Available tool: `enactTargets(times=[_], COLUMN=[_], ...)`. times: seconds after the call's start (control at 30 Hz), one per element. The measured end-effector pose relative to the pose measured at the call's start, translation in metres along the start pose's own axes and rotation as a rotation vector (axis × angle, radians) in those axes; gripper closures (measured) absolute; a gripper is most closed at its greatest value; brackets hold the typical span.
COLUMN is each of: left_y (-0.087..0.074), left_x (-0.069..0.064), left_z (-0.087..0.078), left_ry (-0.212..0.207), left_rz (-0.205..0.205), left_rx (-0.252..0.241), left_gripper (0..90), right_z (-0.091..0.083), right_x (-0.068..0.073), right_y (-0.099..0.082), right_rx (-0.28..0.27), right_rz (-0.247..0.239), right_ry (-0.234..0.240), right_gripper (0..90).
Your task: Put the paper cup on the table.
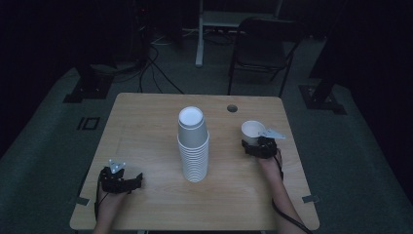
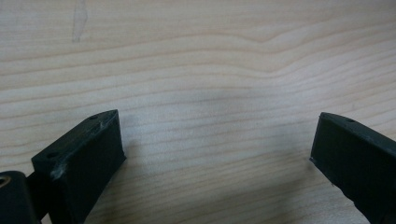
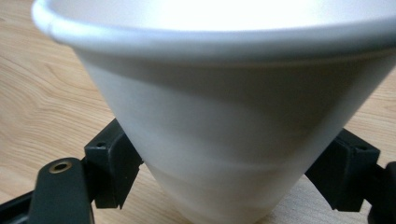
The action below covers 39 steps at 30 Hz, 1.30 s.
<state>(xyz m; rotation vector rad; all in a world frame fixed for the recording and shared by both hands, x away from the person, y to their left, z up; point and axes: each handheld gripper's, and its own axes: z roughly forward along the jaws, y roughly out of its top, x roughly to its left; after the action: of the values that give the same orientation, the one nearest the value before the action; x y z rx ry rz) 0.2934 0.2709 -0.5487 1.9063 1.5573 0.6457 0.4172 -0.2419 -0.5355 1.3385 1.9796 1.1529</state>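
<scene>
Two claws are in your hands at the light wooden surface (image 1: 146,122). Your right claw (image 1: 256,146) sits toward the right edge, clenched on a single white paper cup (image 1: 253,130) that stands upright, mouth up, well apart from the tall stack of white paper cups (image 1: 193,146) in the middle. In the right gripper view, that single cup (image 3: 224,121) fills the space between your two black jaws, which press against its lower wall on either side, its rolled rim above them; whether its base touches the wood beneath, you cannot tell from that view.

Your left claw (image 1: 127,184) rests low near the front left corner, well apart from the stack, and it is released: in the left gripper view the jaws stand wide with bare wood grain (image 2: 210,93) between them and nothing in their grip. The stack stands upright, its top cup open to the camera. A small round hole (image 1: 232,108) shows in the surface behind the single cup.
</scene>
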Motion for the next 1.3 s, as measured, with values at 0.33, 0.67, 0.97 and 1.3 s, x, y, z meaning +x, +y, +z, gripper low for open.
enactTargets(times=[0.33, 0.67, 0.97, 1.3], left_y=[0.001, 0.001, 0.001, 0.001], left_x=[-0.001, -0.001, -0.001, -0.001], left_z=[0.001, 0.002, 0.002, 0.002], left_ry=[0.018, 0.018, 0.016, 0.017], left_rz=[-0.002, -0.003, 0.002, 0.002], left_rx=[0.015, 0.015, 0.017, 0.016], left_gripper=[2.8, 2.7, 2.8, 2.8], right_z=[0.010, -0.001, -0.016, -0.038], right_x=[0.000, -0.001, -0.007, -0.010], right_y=[-0.008, -0.007, -0.020, -0.035], right_rx=[0.033, -0.004, 0.014, 0.015], right_rz=[-0.001, 0.019, 0.010, -0.002], right_ry=[-0.013, 0.029, 0.049, 0.064], right_gripper=[18.8, 10.0, 10.1, 10.1])
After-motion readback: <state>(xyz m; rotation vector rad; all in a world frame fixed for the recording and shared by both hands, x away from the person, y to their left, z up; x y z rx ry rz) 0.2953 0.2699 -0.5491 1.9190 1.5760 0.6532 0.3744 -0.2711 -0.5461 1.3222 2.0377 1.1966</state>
